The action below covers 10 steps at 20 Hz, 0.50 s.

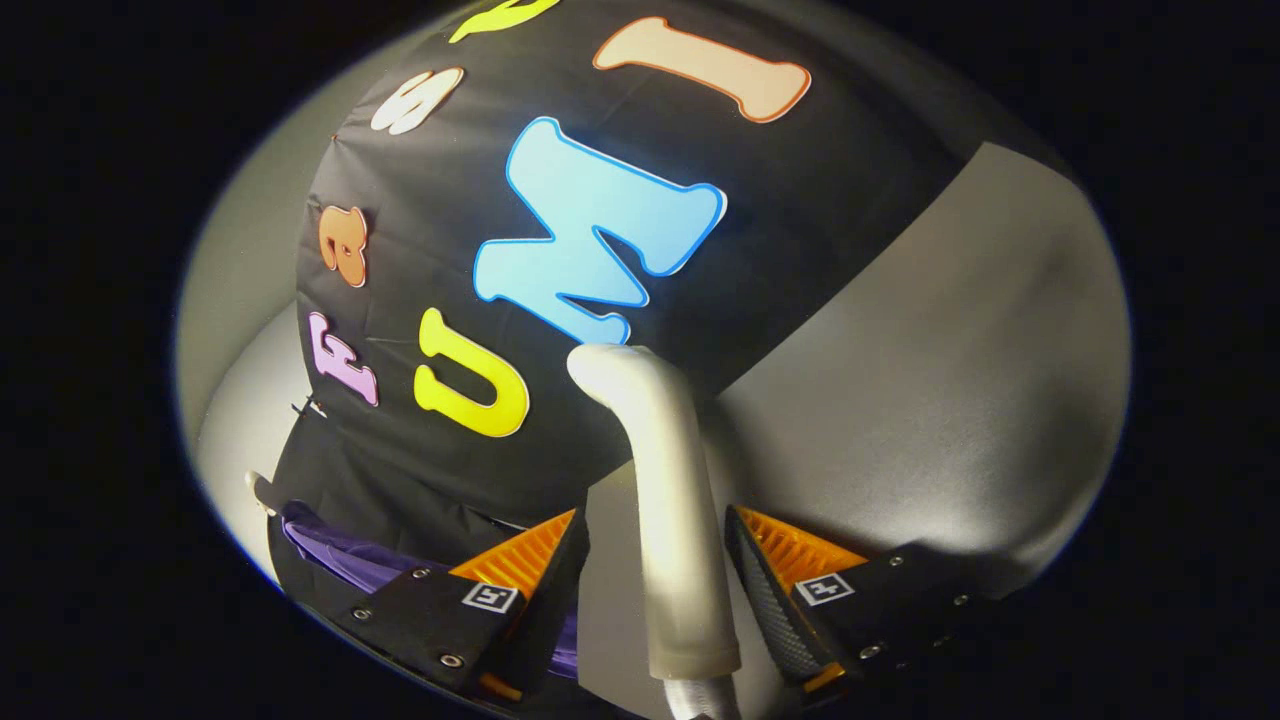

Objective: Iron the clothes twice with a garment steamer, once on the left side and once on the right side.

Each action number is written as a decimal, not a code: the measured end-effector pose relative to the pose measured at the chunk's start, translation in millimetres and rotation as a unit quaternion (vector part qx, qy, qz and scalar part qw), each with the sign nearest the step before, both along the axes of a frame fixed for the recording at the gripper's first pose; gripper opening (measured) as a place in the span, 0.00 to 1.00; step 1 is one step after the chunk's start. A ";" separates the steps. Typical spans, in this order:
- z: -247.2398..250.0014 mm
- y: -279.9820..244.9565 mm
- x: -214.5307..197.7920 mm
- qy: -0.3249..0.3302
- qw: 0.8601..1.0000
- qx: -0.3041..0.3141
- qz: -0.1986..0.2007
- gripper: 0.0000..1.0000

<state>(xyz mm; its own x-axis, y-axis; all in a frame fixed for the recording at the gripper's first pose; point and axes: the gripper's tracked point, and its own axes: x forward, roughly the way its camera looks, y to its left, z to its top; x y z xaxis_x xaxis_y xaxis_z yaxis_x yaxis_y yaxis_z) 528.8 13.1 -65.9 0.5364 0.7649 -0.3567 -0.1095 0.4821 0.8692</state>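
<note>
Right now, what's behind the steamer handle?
Behind the white steamer handle, standing between the gripper fingers, are the black cloth wall and grey surface. Purple garment lies to one side, mostly covered by a finger.

A smooth grey surface (950, 400) spreads out past the fingers. It meets the black cloth (440, 470). I cannot tell if it is a table or a wall. Purple clothes (350, 560) rest against the black cloth, just by the left finger. The gripper (655, 512) has the white steamer (680, 500) between its fingers. How tight they hold is hard to see.
</note>
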 end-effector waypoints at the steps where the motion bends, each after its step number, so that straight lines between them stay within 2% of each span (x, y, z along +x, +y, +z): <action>1: -5.9 1.7 2.2 0.009 1.000 -0.004 0.000 0.81; 2: -9.9 2.6 3.1 0.020 1.000 -0.007 0.001 0.69; 3: -12.1 3.2 -0.8 0.031 1.000 -0.001 0.003 0.63; 5: -7.6 5.1 -6.0 0.029 1.000 0.001 0.010 0.44; 10: -0.4 4.8 -15.2 0.007 1.000 -0.015 -0.005 0.30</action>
<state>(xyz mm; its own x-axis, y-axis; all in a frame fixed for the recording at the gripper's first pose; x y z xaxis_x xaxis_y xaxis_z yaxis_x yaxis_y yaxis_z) 513.6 17.9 -66.2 0.5388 0.7485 -0.3867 -0.0921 0.5085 0.8561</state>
